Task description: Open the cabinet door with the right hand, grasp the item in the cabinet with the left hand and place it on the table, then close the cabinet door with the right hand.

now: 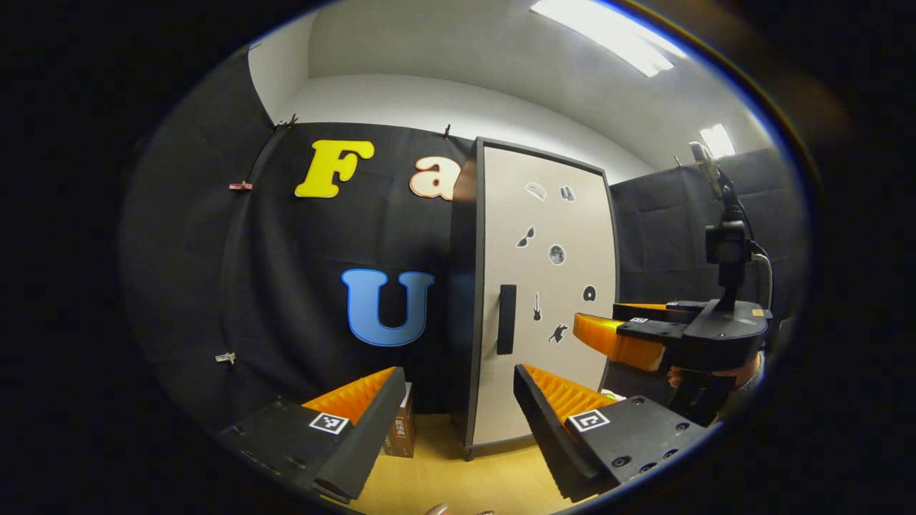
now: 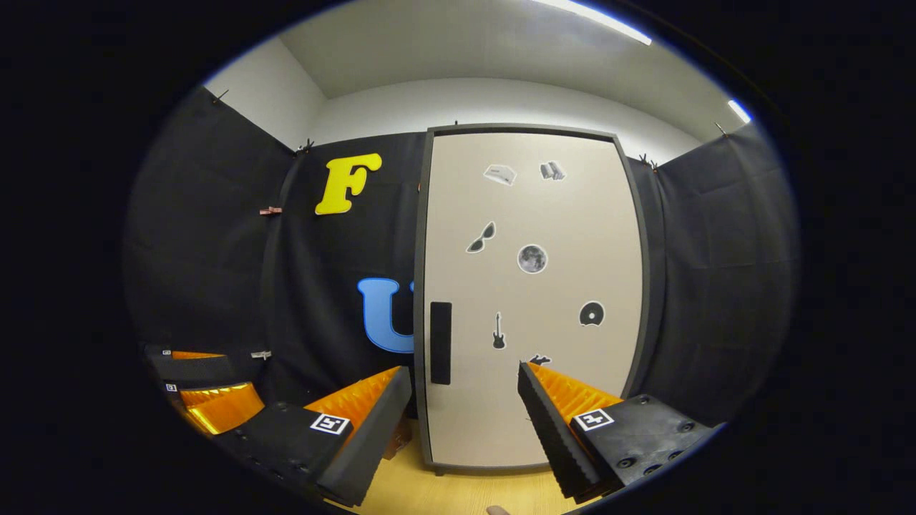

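Right gripper view, cabinet [image 2: 533,300]: a tall pale cabinet with a dark frame stands on the table against the black booth wall; it is seen nearly square-on.
Cabinet door [image 2: 544,400]: shut, flat in its frame, with small stickers scattered over it.
Table [image 2: 429,493]: a light wood top, bare in front of the cabinet's foot.
Right gripper [image 2: 465,429]: its two fingers stand wide apart and grip nothing; it is held in front of the lower door, apart from it. In the left gripper view it [image 1: 608,332] is seen at the right, held up by a hand [image 1: 715,375] beside the door's right edge.
Left gripper [image 1: 458,429]: its fingers are spread wide with nothing between them; it faces the cabinet's left front corner, clear of it. In the right gripper view it [image 2: 207,386] sits low at the left, away from the cabinet.
Brown box [image 1: 401,429]: stands on the table just left of the cabinet, partly behind the left gripper's finger.
Door handle [image 2: 441,342]: a dark upright bar near the door's left edge; neither gripper touches it.
Item in the cabinet: hidden behind the shut door; I cannot tell what it is.
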Available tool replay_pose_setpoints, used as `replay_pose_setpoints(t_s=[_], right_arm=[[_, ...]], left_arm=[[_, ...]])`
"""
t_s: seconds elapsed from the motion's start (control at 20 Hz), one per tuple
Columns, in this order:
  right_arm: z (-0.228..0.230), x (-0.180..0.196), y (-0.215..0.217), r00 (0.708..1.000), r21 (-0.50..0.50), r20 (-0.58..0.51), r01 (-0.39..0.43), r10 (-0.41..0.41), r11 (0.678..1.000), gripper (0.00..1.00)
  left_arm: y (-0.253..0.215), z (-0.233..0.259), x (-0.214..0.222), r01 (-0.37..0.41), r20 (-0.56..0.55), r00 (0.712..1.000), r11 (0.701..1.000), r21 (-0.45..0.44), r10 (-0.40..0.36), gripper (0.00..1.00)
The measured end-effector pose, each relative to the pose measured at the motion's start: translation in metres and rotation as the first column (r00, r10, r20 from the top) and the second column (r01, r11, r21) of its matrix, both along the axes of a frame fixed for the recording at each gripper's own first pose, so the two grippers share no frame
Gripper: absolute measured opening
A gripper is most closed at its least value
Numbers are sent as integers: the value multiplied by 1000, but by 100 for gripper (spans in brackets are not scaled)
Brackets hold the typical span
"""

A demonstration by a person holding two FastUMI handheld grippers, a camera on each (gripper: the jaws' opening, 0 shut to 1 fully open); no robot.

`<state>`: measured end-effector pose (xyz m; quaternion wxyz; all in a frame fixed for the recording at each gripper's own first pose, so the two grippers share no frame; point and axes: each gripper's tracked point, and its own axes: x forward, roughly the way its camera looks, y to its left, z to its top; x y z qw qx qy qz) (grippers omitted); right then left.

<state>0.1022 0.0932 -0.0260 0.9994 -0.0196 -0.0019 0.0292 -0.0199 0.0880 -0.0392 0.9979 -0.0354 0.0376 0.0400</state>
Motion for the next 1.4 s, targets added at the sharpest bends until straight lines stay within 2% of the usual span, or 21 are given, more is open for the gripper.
replay_pose_setpoints(t_s=[0.15,0.35,0.6,0.8,0.9,0.95,1.2,1.25,1.35,1.4], right_arm=[[-7,24,8,1000,-6,3,-28,28,1000,97],[-14,57,18,999,5,6,-43,43,999,96],[-26,95,27,1000,16,4,-27,27,1000,95],[-43,127,25,1000,4,-12,29,-29,1000,86],[-50,139,28,999,23,-25,35,-34,999,85],[-52,145,29,999,30,-28,39,-39,999,81],[-57,165,25,996,31,-23,82,-81,996,82],[-57,165,24,996,31,-23,89,-88,996,74],[-57,168,27,995,33,-17,94,-93,995,48],[-57,169,26,994,21,-14,107,-106,994,48]], left_arm=[[11,-8,6,-51,-11,999,999,-13,51,95],[25,-15,9,-110,-34,993,994,14,110,96],[32,-20,14,-133,-48,990,991,18,134,96],[43,-22,13,-167,-57,984,984,55,170,96],[51,-24,6,-186,-64,980,981,51,189,96],[51,-26,7,-189,-66,979,981,43,191,96],[57,-33,8,-213,-92,972,976,37,215,96],[58,-34,8,-218,-93,971,975,34,220,96],[62,-35,6,-229,-95,968,973,29,231,96],[64,-35,5,-234,-96,967,972,28,236,96]])
